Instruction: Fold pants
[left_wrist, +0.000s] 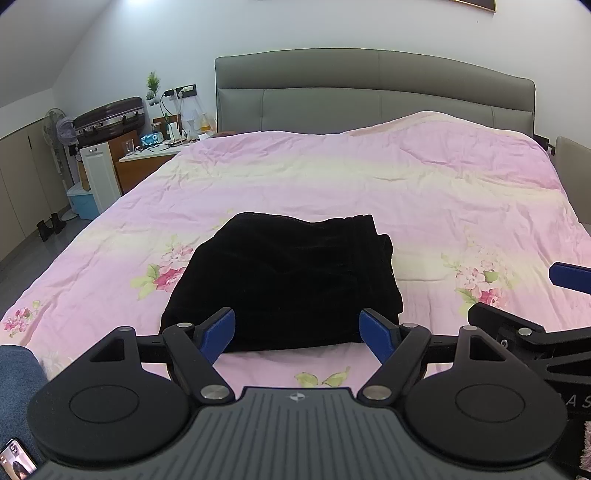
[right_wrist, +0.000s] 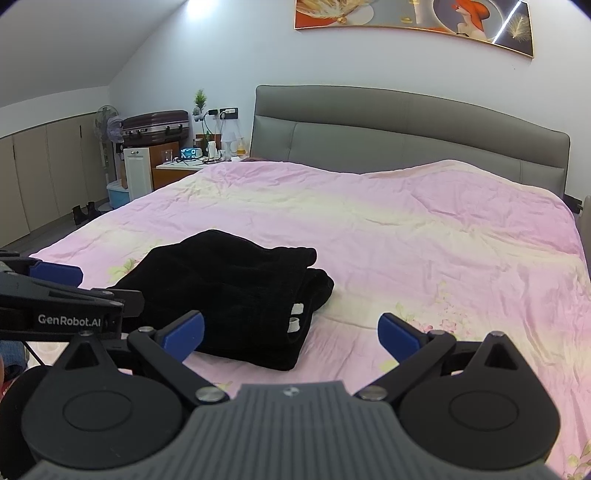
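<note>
Left gripper (left_wrist: 297, 334): spread wide, blue pads apart, nothing between them; held low over the near edge of the bed, aimed at 12 o'clock toward the headboard.
Left pads (left_wrist: 218, 334): flanking the near hem of the pants in the left wrist view; contact with the cloth not discernible.
Right gripper (right_wrist: 291, 334): likewise spread wide and empty; level with the left one and close beside it at its 3 o'clock.
Right pads (right_wrist: 397, 336): one over bare duvet at 1 o'clock, the other overlapping the pants' near edge at 11 o'clock.
Pants (left_wrist: 284, 280): black, folded into a compact stacked bundle, lying flat on the duvet dead ahead of the left gripper and at 11 o'clock of the right; thick layered edge on the bundle's right side, white tag (right_wrist: 295, 317) showing there.
Duvet (left_wrist: 369, 184): pink and pale yellow, flower prints near the foot, wrinkled, covering the whole bed.
Headboard (left_wrist: 373, 92): grey, padded, at 12 o'clock.
Nightstand (left_wrist: 151, 155): at 10 o'clock, cluttered with small items and cables.
Suitcase (left_wrist: 109, 120): dark, atop furniture left of the nightstand.
Fan (left_wrist: 57, 129): standing, far left.
Picture (right_wrist: 413, 22): framed, on the wall above the headboard.
</note>
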